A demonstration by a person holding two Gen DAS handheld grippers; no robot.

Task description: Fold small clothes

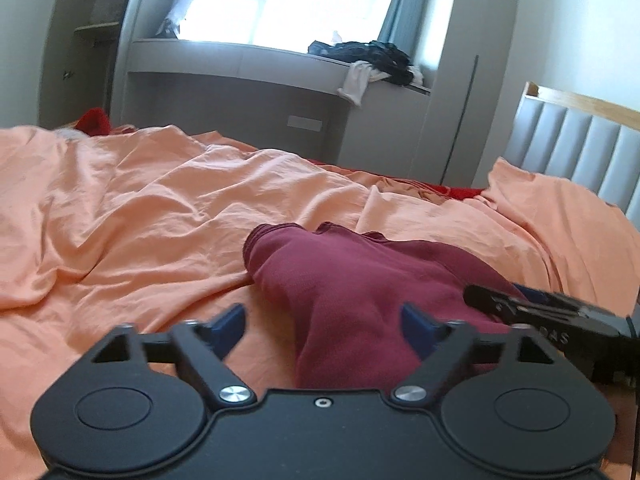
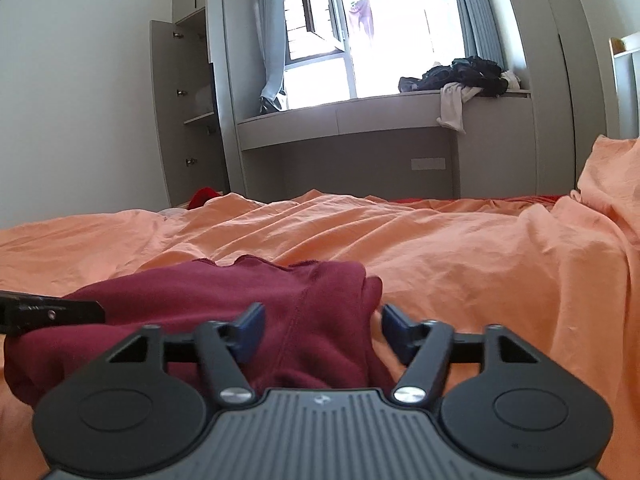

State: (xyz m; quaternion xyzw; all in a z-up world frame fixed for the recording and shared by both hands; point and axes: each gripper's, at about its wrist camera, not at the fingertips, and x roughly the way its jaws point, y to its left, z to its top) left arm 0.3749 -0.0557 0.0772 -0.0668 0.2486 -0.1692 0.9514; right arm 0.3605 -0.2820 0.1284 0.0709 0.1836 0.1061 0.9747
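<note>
A small maroon garment (image 1: 340,272) lies bunched on the orange bed cover (image 1: 140,200). My left gripper (image 1: 322,320) stands open low over its near left part, with the cloth lying between the blue pads and neither pad pressing on it. In the right wrist view the same garment (image 2: 224,292) spreads to the left, and my right gripper (image 2: 323,318) is open over its right end, pads clear of the cloth. Each view catches a black finger of the other gripper at its edge (image 1: 540,312) (image 2: 52,314), resting over the garment.
The rumpled orange cover (image 2: 440,240) fills the bed. A padded grey headboard (image 1: 580,152) stands at the right. Beyond the bed, a grey window ledge (image 2: 360,116) carries a pile of dark clothes (image 2: 460,72). An open cabinet (image 2: 188,112) stands far left, with a red item (image 2: 204,196) below it.
</note>
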